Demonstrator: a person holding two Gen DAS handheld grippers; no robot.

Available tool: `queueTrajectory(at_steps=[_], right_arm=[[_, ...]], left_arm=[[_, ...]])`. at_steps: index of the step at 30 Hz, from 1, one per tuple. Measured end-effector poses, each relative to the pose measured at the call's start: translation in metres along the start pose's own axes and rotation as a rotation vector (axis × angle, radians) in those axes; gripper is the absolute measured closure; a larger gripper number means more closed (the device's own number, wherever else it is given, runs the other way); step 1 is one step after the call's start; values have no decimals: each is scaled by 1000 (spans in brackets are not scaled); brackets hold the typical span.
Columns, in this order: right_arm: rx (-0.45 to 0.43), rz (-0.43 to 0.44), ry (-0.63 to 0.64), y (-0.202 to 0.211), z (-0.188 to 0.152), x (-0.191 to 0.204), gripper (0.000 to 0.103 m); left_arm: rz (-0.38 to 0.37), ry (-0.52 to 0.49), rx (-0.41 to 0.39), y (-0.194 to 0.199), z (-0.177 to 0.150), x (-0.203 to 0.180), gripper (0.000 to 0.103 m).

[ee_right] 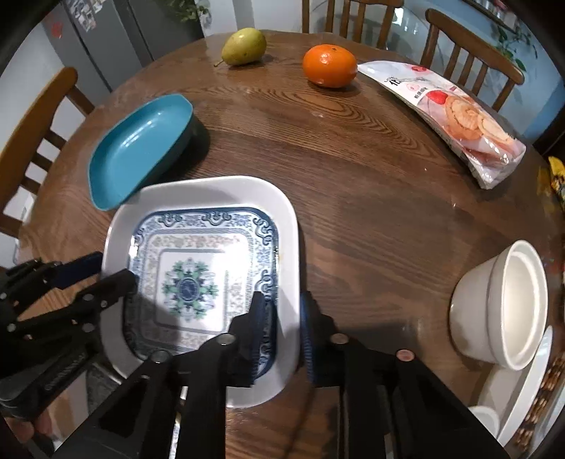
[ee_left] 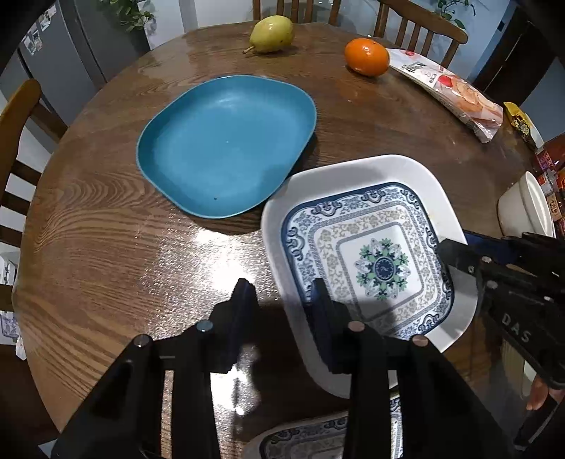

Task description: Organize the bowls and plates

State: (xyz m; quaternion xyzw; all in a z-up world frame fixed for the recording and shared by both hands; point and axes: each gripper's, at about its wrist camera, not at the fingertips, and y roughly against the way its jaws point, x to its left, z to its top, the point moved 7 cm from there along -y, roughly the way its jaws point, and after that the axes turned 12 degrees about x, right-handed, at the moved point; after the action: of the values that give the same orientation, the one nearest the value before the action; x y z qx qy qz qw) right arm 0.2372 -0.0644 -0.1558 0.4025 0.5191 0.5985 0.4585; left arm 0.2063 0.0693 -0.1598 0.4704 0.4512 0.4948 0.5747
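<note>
A white square plate (ee_left: 416, 173) (ee_right: 212, 192) holds a smaller blue-patterned square plate (ee_left: 378, 261) (ee_right: 197, 279). The stack is raised, and its far corner overlaps the rim of a teal plate (ee_left: 226, 141) (ee_right: 141, 141) on the round wooden table (ee_left: 106, 226). My left gripper (ee_left: 280, 296) straddles the stack's left rim, one finger inside, one outside. My right gripper (ee_right: 282, 307) straddles the stack's right rim the same way. Each gripper shows in the other's view at the plate's opposite edge. White bowls (ee_right: 505, 303) stand at the right.
A pear (ee_left: 272, 33) (ee_right: 243, 46), an orange (ee_left: 367, 56) (ee_right: 330, 65) and a snack bag (ee_left: 448, 88) (ee_right: 452, 116) lie at the table's far side. Another patterned plate (ee_left: 317, 437) lies below near the front edge. Wooden chairs ring the table.
</note>
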Motion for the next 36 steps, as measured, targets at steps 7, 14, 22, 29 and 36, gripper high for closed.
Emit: queueTrajectory(at_steps=[7,14,22,29,36], right_arm=[[-6,5,8,-2,3,-6,91],[-58,53,-37,15,-5,-13,93],[-169,103,-75,65,-25,-20,94],[-250,147,-91,96,-49,-13,94],[-269,187,-94,107,-73,-3,94]], left_arm=[[-10,-7,-9,-1,3,-10,79],[-16,-1,-44,10,5,-14,79],[-10,-27,-149,53,1,-24,79],[-7,-48,-209,81,-16,-31,79],[11,-52,-232,93,-35,-30,79]])
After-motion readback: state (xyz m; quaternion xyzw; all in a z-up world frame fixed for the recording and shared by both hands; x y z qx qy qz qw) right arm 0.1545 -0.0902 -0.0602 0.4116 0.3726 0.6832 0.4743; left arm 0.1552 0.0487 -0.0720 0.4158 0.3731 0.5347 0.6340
